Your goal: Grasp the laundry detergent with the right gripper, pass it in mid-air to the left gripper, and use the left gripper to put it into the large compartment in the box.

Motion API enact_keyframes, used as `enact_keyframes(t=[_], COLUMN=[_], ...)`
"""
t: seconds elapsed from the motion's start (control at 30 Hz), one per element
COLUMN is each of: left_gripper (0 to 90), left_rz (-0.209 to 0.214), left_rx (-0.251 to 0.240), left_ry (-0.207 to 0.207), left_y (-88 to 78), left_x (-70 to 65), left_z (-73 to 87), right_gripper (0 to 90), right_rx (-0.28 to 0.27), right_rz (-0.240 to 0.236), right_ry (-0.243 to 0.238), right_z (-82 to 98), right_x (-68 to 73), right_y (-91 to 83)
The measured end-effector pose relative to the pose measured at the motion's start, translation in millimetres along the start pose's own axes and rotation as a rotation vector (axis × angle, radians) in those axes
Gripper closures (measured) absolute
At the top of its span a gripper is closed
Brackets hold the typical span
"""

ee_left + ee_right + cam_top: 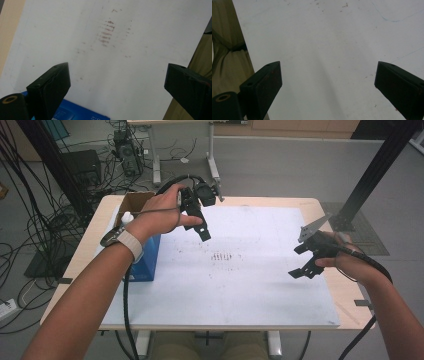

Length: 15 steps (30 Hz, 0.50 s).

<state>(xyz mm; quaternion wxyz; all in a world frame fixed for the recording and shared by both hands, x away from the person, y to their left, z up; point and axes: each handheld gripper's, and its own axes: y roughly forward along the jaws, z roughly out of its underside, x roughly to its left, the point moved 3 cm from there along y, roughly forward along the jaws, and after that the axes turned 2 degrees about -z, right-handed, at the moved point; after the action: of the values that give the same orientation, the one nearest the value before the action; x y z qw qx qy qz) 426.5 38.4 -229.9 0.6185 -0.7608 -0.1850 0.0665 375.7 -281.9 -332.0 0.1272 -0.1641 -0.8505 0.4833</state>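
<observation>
**Evidently between grabs: both tools empty over the worktop**

Left tool is hovering above the white mat, jaws standing wide with nothing between them. Nearest thing is the blue box, sitting at the mat's left edge just beside the left forearm, with a brown carton behind it. Right tool is hanging low over the mat's right side, also gaping and empty. Likely step: approach. Next move probably calls for swinging the left tool back toward the box.
</observation>
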Motion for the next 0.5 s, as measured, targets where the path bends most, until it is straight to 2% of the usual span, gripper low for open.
enact_keyframes(t=[0.5], left_gripper=[7.3], left_rz=[-0.002], left_rx=[0.007], left_ry=[-0.005], left_y=[0.5], left_x=[1.5], left_z=[1.1], right_gripper=[7.6], right_rx=[-0.003], right_rz=[-0.002], right_ry=[-0.001], right_z=[-0.4], right_x=[0.9], right_y=[0.5])
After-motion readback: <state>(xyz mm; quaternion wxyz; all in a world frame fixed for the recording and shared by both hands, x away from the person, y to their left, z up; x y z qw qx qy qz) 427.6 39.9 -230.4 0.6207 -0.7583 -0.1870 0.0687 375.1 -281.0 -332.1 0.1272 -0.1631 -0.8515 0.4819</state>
